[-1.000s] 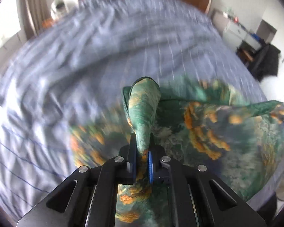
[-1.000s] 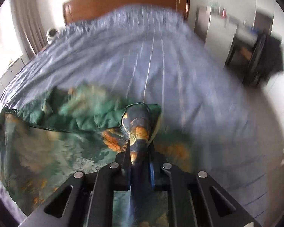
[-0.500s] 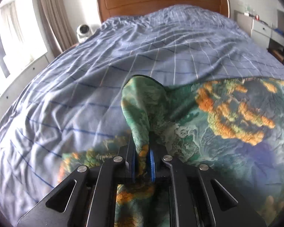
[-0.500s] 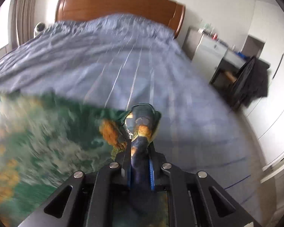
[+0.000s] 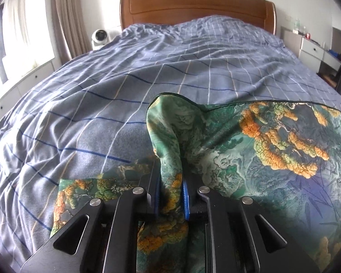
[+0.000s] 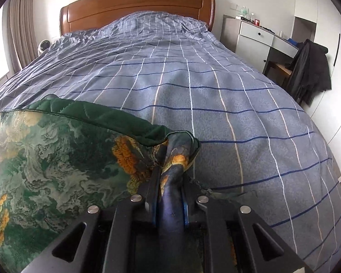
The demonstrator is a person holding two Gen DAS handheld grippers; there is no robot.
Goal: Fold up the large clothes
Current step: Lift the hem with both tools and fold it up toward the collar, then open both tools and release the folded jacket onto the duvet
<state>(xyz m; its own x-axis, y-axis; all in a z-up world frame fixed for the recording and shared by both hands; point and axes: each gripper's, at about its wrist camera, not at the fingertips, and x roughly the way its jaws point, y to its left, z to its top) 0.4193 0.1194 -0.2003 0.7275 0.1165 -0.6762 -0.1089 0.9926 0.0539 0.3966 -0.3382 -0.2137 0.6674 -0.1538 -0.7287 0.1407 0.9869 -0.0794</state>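
A large green garment (image 5: 261, 159) with orange and blue print lies spread on the blue checked bed cover (image 5: 147, 68). One corner of it stands up in a fold between the pads of my left gripper (image 5: 170, 175), low over the bed. The jaws are opening slightly, and the cloth still fills the gap. In the right wrist view the garment (image 6: 56, 159) stretches away to the left. Its other corner is pinched in my right gripper (image 6: 170, 177), whose jaws are also opening with the cloth still between the pads. A dark green quilted lining (image 6: 91, 116) shows along the far hem.
The bed cover (image 6: 216, 91) runs up to a wooden headboard (image 6: 136, 6). A white round device (image 5: 100, 37) and curtains (image 5: 68, 18) stand at the left. To the right are white drawers (image 6: 257, 36) and a chair draped with a black jacket (image 6: 309, 68).
Both grippers have come down toward the bed with the garment's corners. The cloth, hanging and blurred before, now lies spread flat on the cover.
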